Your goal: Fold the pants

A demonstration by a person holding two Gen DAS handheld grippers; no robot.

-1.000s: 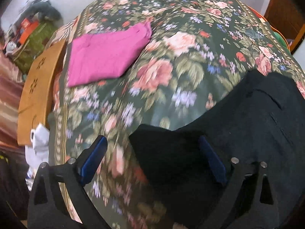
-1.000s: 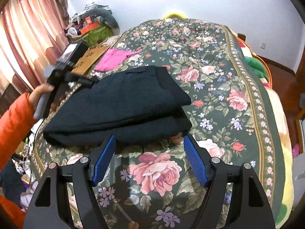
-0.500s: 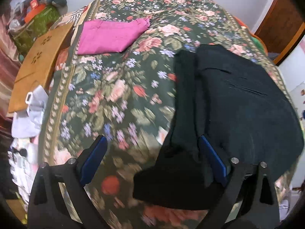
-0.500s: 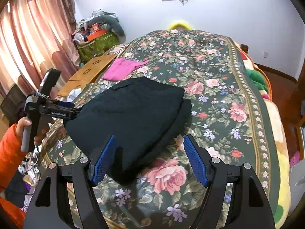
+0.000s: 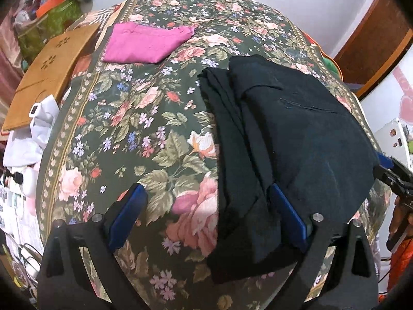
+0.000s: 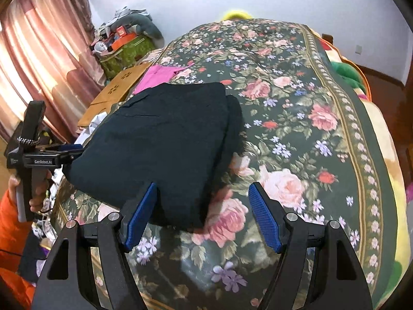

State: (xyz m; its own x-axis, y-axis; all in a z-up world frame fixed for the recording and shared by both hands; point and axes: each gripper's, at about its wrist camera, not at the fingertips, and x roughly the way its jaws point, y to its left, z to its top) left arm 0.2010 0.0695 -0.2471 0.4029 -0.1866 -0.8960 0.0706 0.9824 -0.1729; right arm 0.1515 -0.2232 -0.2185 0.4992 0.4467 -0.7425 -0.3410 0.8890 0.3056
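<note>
Much of what I look at is cut short. In my left wrist view the near end of the black pants runs under my own right-hand finger, so I cannot tell whether that pad touches the cloth or only hangs over it. At the right edge of that view only the blue tip and a dark bit of my right gripper show, close against the far edge of the pants; whether it touches them is unclear. The fingers of my hand under it are cropped by the frame. In my right wrist view the near edge of the pants blurs into the bedspread, and their left edge hides part of the blue tips of my left gripper, so from there I cannot judge how it stands. My left hand on its handle is half out of frame, in an orange sleeve.

The pants lie folded in a thick stack on the flowered bedspread, with narrower layers sticking out along one side. My left gripper stands wide apart, clamping nothing: one pad over bare flowers, the other at the pants' near end. My right gripper is also spread and empty, with the pants' near corner lying between its pads and just beyond them. A pink folded cloth lies well apart, farther up the bed
</note>
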